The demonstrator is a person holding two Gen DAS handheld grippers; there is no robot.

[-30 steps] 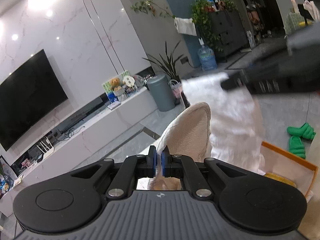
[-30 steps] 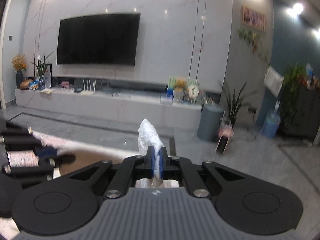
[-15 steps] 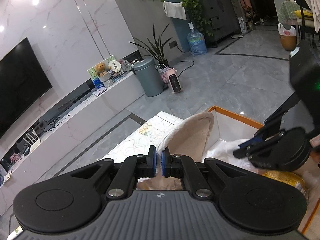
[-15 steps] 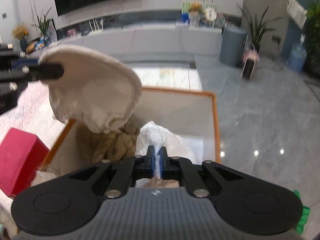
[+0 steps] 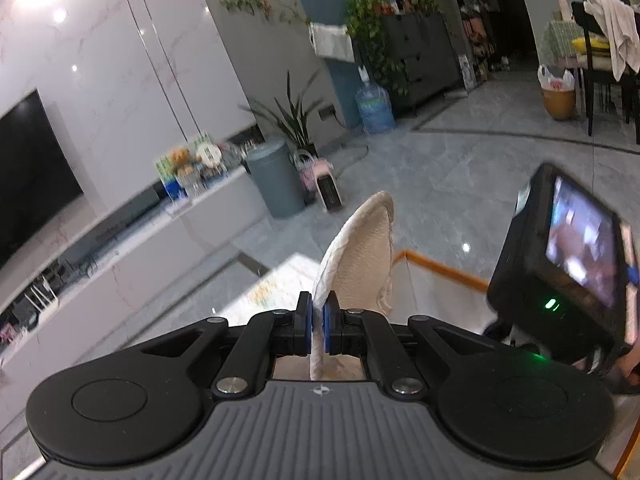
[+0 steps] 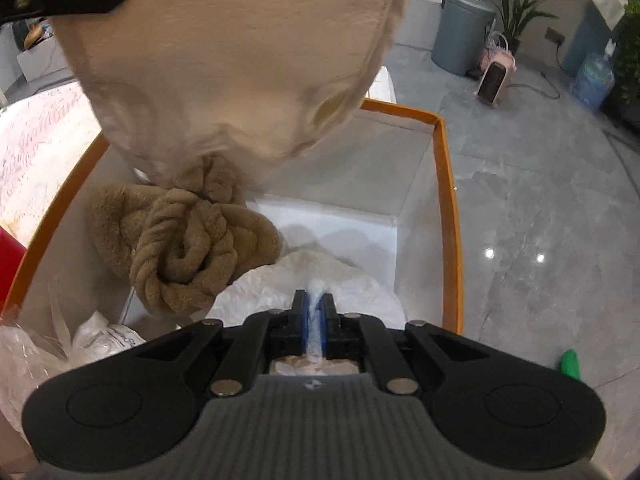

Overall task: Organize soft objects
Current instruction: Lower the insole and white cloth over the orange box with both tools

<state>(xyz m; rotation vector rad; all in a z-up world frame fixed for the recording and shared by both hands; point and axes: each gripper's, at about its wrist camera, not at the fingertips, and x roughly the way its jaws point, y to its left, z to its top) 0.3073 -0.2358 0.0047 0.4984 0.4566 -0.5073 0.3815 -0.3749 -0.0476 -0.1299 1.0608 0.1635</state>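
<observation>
Two grippers are at work over one orange-rimmed box (image 6: 448, 208), the largest thing before us, with white inner walls; its far rim also shows in the left wrist view (image 5: 440, 268). Next in size we see the cream plush piece (image 6: 240, 60), which hangs above the far left part of the box and fills the upper left of the right wrist view. We hold it with our left gripper (image 5: 316, 324), whose blue pads are pressed together on its lower edge, so that it stands up beyond the fingers (image 5: 360, 256). Beneath it, inside the box on the left, lies a brown twisted plush knot (image 6: 180, 248), touching the cream piece from below. To the near right of the knot sits a white crinkled soft bundle (image 6: 320, 280) on the box floor; our right gripper (image 6: 315, 320) has its jaws closed on a fold of it. In the near left corner we see clear plastic wrapping (image 6: 48, 344). Outside the box, on the grey tiled floor (image 6: 540, 200), stand a grey bin (image 6: 460, 36) and a small pink heater (image 6: 494, 84), both far right.
</observation>
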